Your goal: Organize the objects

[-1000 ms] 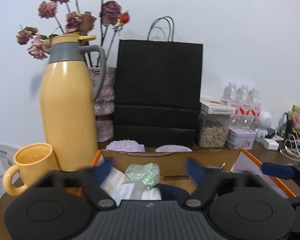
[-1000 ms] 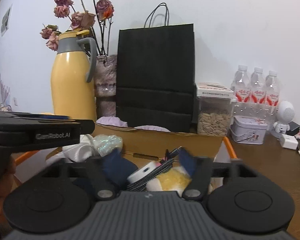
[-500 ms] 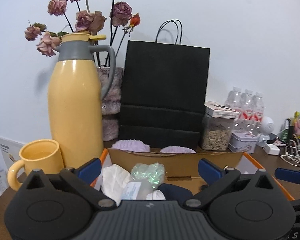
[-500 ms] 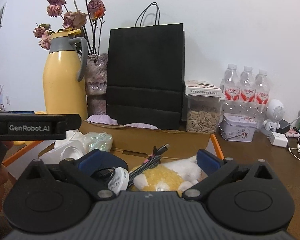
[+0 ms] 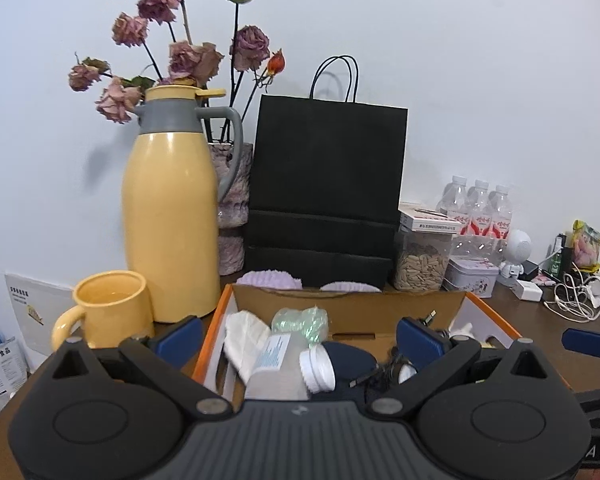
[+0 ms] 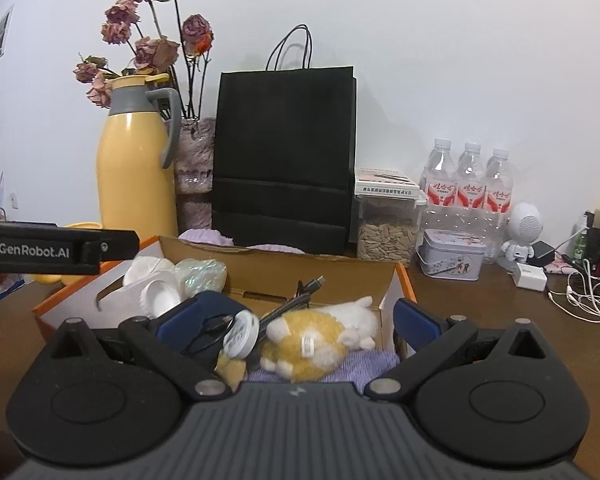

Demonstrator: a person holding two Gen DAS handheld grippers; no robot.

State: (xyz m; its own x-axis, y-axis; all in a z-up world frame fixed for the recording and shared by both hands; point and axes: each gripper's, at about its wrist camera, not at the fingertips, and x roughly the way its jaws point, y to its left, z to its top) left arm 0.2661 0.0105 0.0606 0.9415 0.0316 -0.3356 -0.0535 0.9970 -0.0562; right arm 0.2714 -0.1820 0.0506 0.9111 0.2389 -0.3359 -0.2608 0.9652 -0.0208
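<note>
An open cardboard box with orange edges [image 5: 348, 312] [image 6: 312, 276] sits in front of both grippers. It holds a clear bottle with a white cap [image 5: 284, 364], white tissue [image 5: 244, 336], a shiny green packet [image 5: 300, 320] [image 6: 202, 274], a yellow and white plush toy [image 6: 320, 340], a black cable [image 6: 296, 300] and a small white round charger [image 6: 242, 334]. My left gripper [image 5: 300, 340] stands open over the box's near left part, nothing between its fingers. My right gripper [image 6: 294, 322] is open wide above the plush toy and cable, not touching them.
Behind the box stand a yellow thermos jug [image 5: 168, 220], a yellow mug [image 5: 108, 312], a vase of dried roses [image 5: 232, 208], a black paper bag [image 5: 324, 200], a jar of seeds [image 5: 422, 260], water bottles [image 6: 468, 188], a small tin [image 6: 450, 258] and tangled cables [image 6: 580, 296].
Both grippers have drawn back from the box and a little up. The right jaws opened wide and let go of the cable and white charger, which now lie in the box.
</note>
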